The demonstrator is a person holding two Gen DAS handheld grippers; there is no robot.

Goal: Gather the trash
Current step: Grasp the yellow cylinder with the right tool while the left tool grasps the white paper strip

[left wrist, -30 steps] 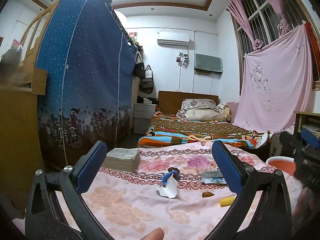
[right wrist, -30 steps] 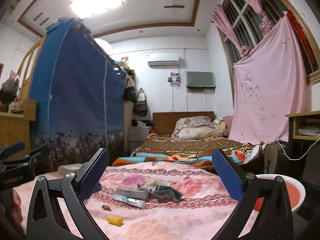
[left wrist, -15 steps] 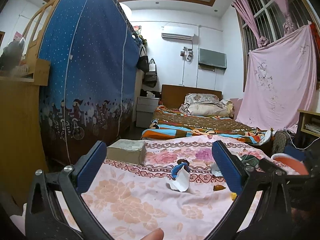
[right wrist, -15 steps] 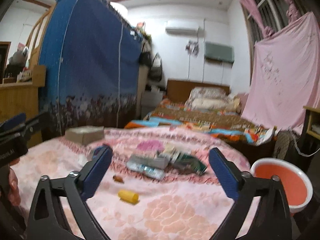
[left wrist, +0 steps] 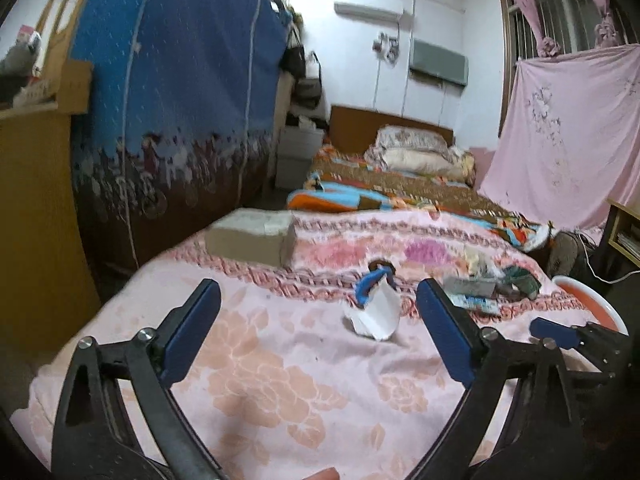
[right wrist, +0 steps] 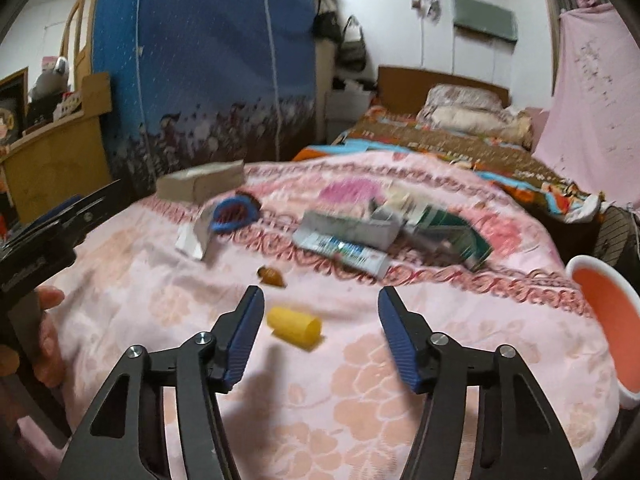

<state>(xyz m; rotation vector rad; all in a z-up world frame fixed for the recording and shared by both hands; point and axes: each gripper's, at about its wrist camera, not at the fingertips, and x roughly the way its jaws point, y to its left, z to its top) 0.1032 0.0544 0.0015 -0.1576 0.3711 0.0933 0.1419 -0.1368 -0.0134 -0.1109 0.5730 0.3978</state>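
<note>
- Yellow tube scrap [right wrist: 295, 327] on pink floral blanket [right wrist: 360, 380], between right gripper [right wrist: 320, 312] pads, untouched; blurred.
- White paper w/ blue bit [left wrist: 374, 312] ahead of left gripper [left wrist: 318, 312]; wrapper pile [right wrist: 384, 236] smeared, labels unreadable.
- Orange bin [right wrist: 610, 312] cut off at edge.
- Vs 1 s ago: both tilted lower, nearer blanket; right jaws just closing, half-wide; left wide, slightly narrowed, empty.

Bare blanket [right wrist: 360, 380] lies open around the yellow roll [right wrist: 295, 327]; beyond it, wrappers [right wrist: 360, 236], crumpled paper [left wrist: 376, 316] and a box [left wrist: 252, 240] crowd the bed.
</note>
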